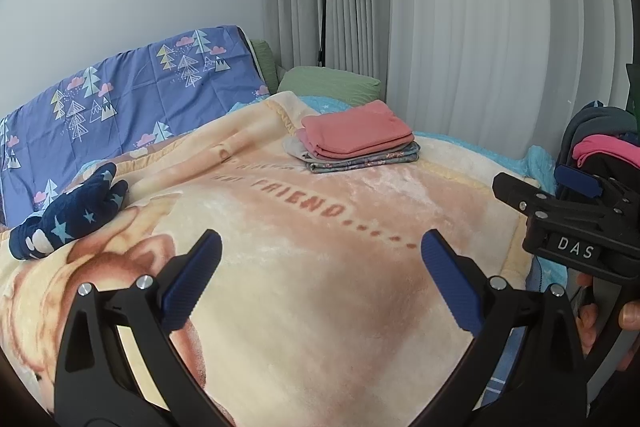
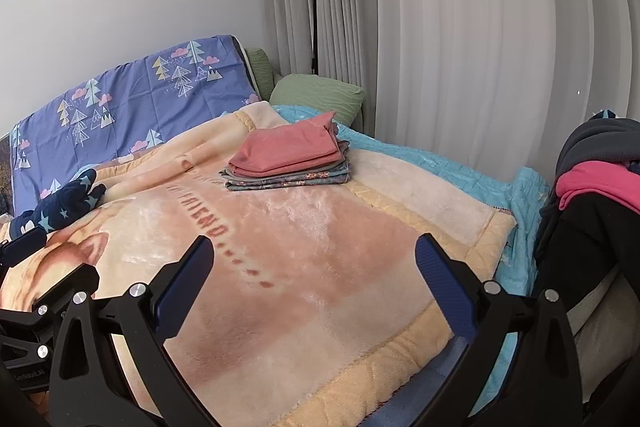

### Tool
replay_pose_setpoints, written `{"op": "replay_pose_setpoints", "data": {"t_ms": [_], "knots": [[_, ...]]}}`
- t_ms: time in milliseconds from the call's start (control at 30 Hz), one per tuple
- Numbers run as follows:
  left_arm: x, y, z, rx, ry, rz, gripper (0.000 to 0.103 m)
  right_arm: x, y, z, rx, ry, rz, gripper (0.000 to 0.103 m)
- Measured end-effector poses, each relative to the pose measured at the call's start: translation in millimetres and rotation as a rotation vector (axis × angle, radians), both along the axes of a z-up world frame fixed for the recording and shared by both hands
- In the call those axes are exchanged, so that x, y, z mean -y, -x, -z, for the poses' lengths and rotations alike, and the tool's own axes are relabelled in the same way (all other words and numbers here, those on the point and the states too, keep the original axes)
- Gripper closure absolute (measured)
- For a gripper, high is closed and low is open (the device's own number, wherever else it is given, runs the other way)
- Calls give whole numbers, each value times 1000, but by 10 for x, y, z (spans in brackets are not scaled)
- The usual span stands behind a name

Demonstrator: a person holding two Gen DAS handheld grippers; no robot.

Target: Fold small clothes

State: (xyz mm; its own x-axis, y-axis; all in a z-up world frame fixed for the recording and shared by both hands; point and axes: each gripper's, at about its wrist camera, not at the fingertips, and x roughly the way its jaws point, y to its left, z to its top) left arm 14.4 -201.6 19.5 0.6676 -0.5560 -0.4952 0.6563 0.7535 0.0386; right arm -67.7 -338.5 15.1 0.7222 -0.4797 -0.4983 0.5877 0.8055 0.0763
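1. Left gripper (image 1: 320,247): held above the blanket (image 1: 320,287), jaws wide apart, nothing between them.
2. Right gripper (image 2: 312,255): also over the blanket, jaws spread wide, holding nothing. Seen too at the right edge of the left wrist view, with a hand (image 1: 628,315) behind it.
3. Already folded: a stack of clothes (image 2: 288,163) near the far side of the blanket, pink piece on top, flowered piece at the bottom.
4. Probably not yet folded: a dark blue garment with stars (image 1: 68,219), crumpled at the left edge of the blanket, well apart from both grippers. Also a heap of clothes (image 2: 600,187) at the right side, beside the bed, with a bright pink piece in it.
5. Possible trouble: thick fluffy blanket under the clothes, so easy to pinch the blanket together with a thin garment and drag it.
6. Possible trouble: grabbing the crumpled starry garment at a random point would likely lift it in a bunch, with no clean edge for folding.
7. Possible trouble: pulling one piece from the heap at the right may bring others with it or drop them off the side.
8. Hard to tell: what kind of garment the starry one is, how many pieces are in the stack, and what supports the heap, which is cut off by the frame. Print on the blanket only partly readable.
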Motion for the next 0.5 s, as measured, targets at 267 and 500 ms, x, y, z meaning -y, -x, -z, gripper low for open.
{"op": "replay_pose_setpoints", "data": {"t_ms": [267, 500], "knots": [[6, 1, 31, -3, -7, 10, 2, 22, -5, 18, -2, 2, 1, 3], [28, 5, 51, -6, -12, 18, 2, 40, 5, 31, -4, 6, 2, 3]]}}
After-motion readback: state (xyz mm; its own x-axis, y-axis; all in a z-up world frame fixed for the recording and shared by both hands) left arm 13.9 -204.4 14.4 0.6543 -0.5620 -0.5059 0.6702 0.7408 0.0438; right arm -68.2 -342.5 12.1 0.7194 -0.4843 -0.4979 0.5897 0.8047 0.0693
